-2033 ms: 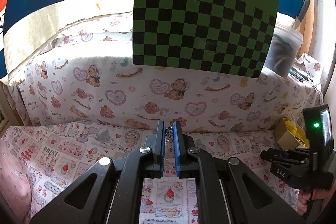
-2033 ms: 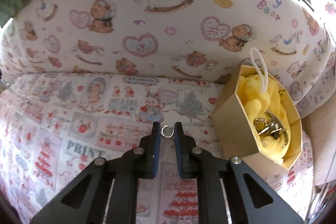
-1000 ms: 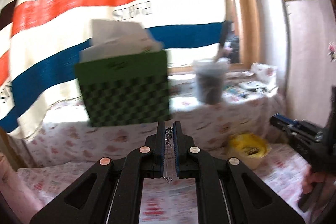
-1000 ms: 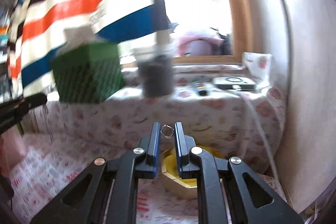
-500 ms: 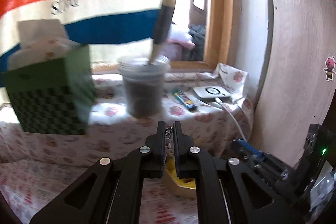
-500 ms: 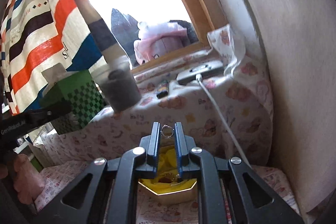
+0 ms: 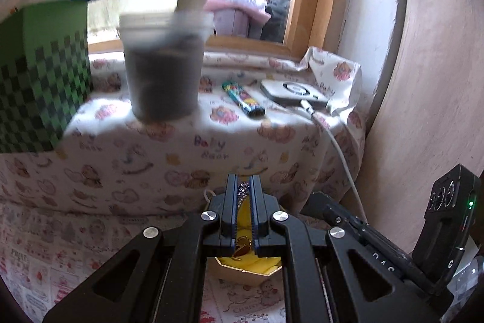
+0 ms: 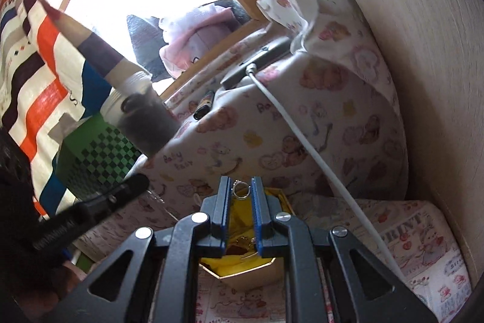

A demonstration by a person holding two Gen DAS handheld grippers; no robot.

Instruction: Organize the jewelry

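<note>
My left gripper (image 7: pixel 243 186) is shut on a silver chain (image 7: pixel 242 196) that hangs down between its fingers. Below it stands a gold box with yellow lining (image 7: pixel 257 268) holding gold jewelry (image 7: pixel 242 247). My right gripper (image 8: pixel 241 188) is shut on a small silver ring (image 8: pixel 240 190) held at the fingertips. The same yellow-lined box (image 8: pixel 242 265) sits right under it, mostly hidden by the fingers. The right gripper's body (image 7: pixel 378 250) shows at the lower right of the left wrist view; the left gripper's finger (image 8: pixel 90 205) shows at the left of the right wrist view.
A raised ledge draped in bear-print cloth (image 7: pixel 211 141) carries a dark plastic cup (image 7: pixel 161 71), a green checkered box (image 7: pixel 39 74), a lighter (image 7: pixel 243 99) and a white device (image 7: pixel 293 91) with a cable (image 8: pixel 302 141). A wooden panel (image 7: pixel 429 80) stands at the right.
Both grippers have swung right and come in over the yellow-lined box, each still holding its piece. The box now lies directly under both pairs of fingers.
</note>
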